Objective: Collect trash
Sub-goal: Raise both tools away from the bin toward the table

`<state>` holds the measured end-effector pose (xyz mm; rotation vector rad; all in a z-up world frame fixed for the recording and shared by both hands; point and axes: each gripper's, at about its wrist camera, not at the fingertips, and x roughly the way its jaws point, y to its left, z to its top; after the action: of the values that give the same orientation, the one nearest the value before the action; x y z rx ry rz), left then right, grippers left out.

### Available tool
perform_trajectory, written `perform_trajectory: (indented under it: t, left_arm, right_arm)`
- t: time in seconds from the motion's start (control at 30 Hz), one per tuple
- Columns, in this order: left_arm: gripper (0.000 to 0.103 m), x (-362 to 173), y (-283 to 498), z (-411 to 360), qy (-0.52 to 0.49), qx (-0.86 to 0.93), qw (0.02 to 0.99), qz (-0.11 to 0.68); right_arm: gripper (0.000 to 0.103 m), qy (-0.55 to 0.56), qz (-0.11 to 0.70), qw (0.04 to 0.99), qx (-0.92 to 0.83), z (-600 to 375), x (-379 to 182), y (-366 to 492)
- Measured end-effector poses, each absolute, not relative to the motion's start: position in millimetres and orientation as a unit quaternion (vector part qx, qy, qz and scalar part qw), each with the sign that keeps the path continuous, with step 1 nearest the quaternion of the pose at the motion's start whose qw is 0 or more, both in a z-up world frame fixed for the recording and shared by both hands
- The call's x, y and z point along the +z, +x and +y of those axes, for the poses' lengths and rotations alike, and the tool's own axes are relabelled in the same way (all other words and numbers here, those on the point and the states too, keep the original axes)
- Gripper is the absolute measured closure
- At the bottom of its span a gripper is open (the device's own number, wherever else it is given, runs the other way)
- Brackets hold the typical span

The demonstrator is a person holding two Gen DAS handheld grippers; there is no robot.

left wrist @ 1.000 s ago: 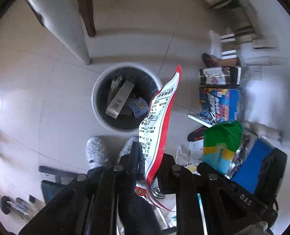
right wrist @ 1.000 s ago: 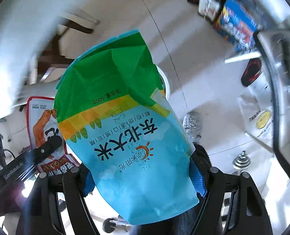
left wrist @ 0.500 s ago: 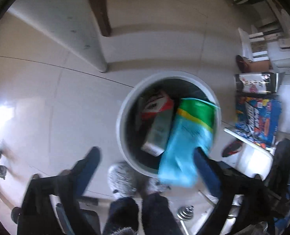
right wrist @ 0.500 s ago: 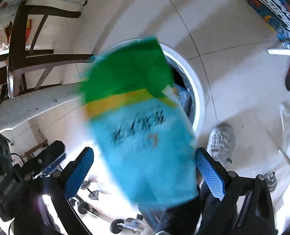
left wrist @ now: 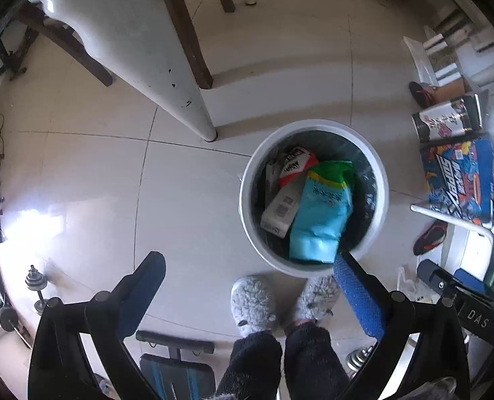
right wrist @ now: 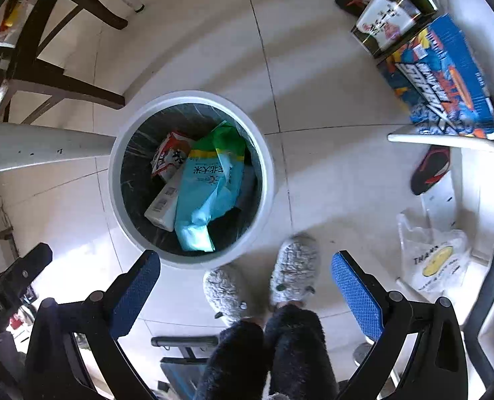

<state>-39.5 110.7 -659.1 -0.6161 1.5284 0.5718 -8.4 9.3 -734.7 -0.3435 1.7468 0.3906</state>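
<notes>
Down in the left wrist view, the left gripper (left wrist: 247,286) hangs over the floor with its jaws spread wide and nothing between them. Beyond its right finger sits the white trash bin (left wrist: 247,180), and inside it lies the blue-and-green bag (left wrist: 320,213), its long axis running from the green end, at the far side of the bin, to the blue end against the near rim. Just left of it lie the red-and-white packet (left wrist: 295,165) and a long white carton (left wrist: 280,208), roughly parallel to the bag. Grey slippers (left wrist: 253,300) stand just beside the bin's near edge.

From the right wrist view, the right gripper (right wrist: 245,276) is likewise wide apart and empty, held above the bin (right wrist: 270,180). The bag (right wrist: 207,186) leans with its green end up-right and its crumpled blue end toward the gripper; whether it rests on the bin wall is hard to tell. The packet (right wrist: 170,158) touches its left side.

A second ago each gripper clamped one item, the left the packet and the right the bag; both have since let go, and both items now lie in the bin.
</notes>
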Motion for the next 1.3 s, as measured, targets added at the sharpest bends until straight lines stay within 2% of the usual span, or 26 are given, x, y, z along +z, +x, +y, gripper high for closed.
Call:
perform_trajectory:
  t: [0.3, 0.57, 1.07, 1.3]
  left_arm:
    - [0.0, -597.4, -48.0, 94.1, -0.268, 0.247, 0.653, 0.664]
    - [0.0, -520.5, -62.6, 72.8, -0.266, 0.234, 0.66, 0.663]
    - [0.0, -337.3, -89.4, 52.8, -0.244, 0.22, 0.705, 0.628]
    - [0.0, -273.1, -75.4, 68.4, -0.226, 0.233, 0.739, 0.59]
  right_arm:
    - [0.0, -0.165, 0.735, 0.632, 0.179, 0.0, -657.7, -12.7]
    - [0.0, -0.179, 0.717, 0.644, 0.198, -12.0, -570.9, -28.5]
    - [0.0, -0.141, 0.693, 0.668, 0.231, -38.4, -336.8, -56.0]
    - [0.0, -0.092, 0.68, 0.683, 0.25, -33.6, -263.5, -44.4]
